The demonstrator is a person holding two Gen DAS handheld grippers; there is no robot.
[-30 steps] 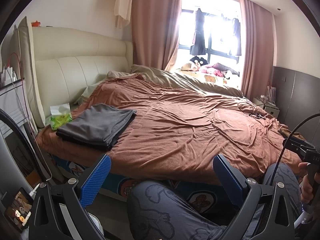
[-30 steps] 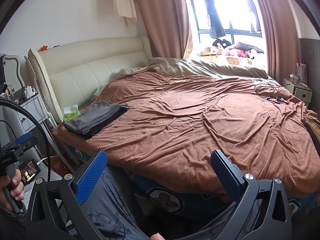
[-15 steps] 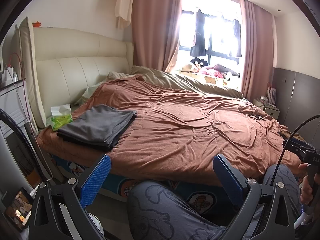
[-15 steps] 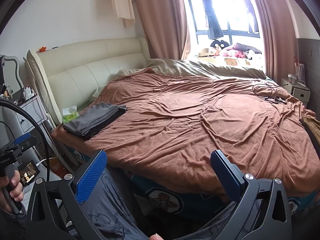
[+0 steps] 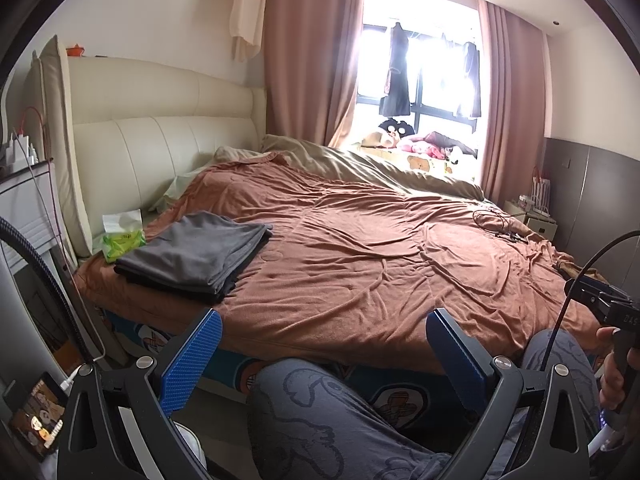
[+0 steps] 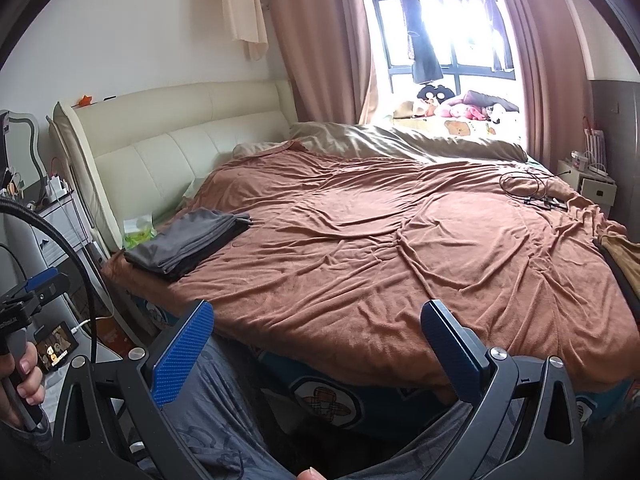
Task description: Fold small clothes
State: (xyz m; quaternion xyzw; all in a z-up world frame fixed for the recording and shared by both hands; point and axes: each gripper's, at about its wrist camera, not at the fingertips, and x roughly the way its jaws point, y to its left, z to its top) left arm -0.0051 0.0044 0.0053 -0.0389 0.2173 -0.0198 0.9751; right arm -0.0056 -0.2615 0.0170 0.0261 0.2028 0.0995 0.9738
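Left wrist view: left claw gapes empty; right claw likewise. Folded dark grey garment stack lies on the brown-blanketed bed, beside a green tissue pack.

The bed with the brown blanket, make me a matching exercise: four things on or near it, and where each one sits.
Things:
1. folded dark grey clothes
2. green tissue pack
3. coiled black cable
4. plush toys

Places:
A. windowsill
B. blanket's far right side
C. blanket's near left corner
D. between headboard and grey stack

Pairs: 1-C, 2-D, 3-B, 4-A
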